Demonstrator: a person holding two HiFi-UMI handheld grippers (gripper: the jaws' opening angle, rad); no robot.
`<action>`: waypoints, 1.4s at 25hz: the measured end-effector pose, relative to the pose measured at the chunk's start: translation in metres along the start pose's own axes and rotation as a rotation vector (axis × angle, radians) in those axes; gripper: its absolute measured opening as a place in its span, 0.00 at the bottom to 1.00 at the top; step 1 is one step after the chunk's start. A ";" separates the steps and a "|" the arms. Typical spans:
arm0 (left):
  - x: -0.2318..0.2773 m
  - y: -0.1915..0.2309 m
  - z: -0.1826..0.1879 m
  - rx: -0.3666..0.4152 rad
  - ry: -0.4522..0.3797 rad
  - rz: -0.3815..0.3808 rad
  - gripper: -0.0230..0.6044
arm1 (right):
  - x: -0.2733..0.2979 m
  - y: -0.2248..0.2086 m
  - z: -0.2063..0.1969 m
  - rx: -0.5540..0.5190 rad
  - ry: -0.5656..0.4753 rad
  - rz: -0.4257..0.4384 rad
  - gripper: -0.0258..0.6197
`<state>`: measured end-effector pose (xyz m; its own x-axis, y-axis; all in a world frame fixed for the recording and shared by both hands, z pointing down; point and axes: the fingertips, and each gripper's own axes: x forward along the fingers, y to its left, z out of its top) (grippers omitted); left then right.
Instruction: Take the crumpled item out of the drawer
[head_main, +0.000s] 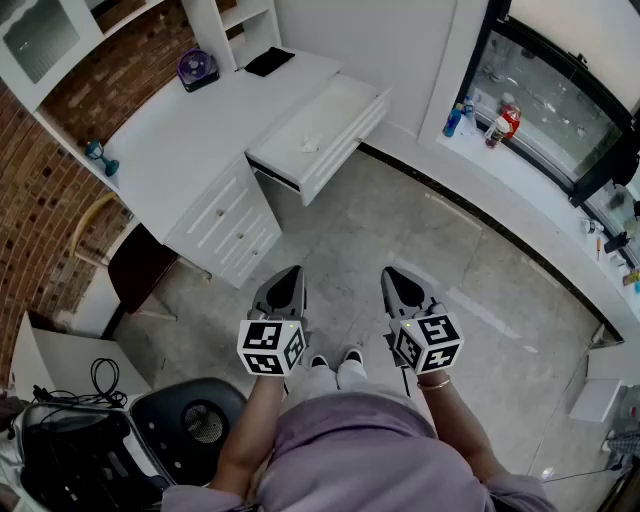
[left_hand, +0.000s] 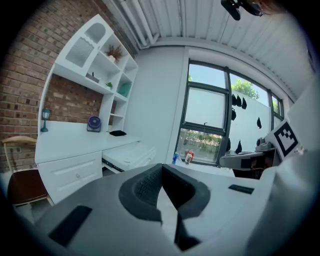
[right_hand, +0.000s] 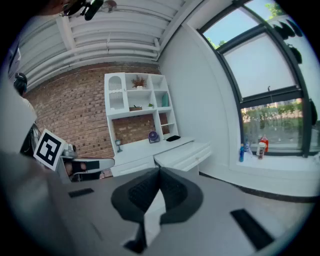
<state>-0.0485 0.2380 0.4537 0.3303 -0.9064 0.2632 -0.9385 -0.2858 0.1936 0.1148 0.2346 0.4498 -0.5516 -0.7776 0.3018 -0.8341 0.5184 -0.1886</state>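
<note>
left gripper (head_main: 288, 275): clenched, jaws pressed together, nothing between them; held low over the floor, well apart from the bench (head_main: 200, 140)
right gripper (head_main: 393, 275): also clenched and empty; level with the left one
drawer (head_main: 340, 105): pulled open at the white bench's right end, just under the top
crumpled item (head_main: 308, 146): white, lying inside the open drawer near its middle; neither gripper touches it
bench top: purple fan (head_main: 195, 68) and flat black thing (head_main: 268, 61) at the far end

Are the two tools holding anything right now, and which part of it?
Nothing. The left tool and right tool are both shut and empty; the crumpled item lies in the open drawer, away from both.
</note>
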 end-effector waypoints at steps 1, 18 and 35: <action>0.000 -0.004 0.000 0.001 -0.002 -0.001 0.04 | -0.003 -0.002 0.000 0.000 -0.003 0.000 0.04; 0.008 -0.019 0.010 0.007 -0.040 0.039 0.04 | -0.015 -0.024 0.006 0.011 -0.035 0.024 0.04; 0.060 0.026 0.048 0.009 -0.070 0.054 0.26 | 0.033 -0.053 0.042 0.010 -0.095 -0.008 0.04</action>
<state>-0.0574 0.1609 0.4289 0.2716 -0.9400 0.2065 -0.9557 -0.2383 0.1725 0.1403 0.1662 0.4307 -0.5431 -0.8122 0.2130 -0.8381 0.5091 -0.1958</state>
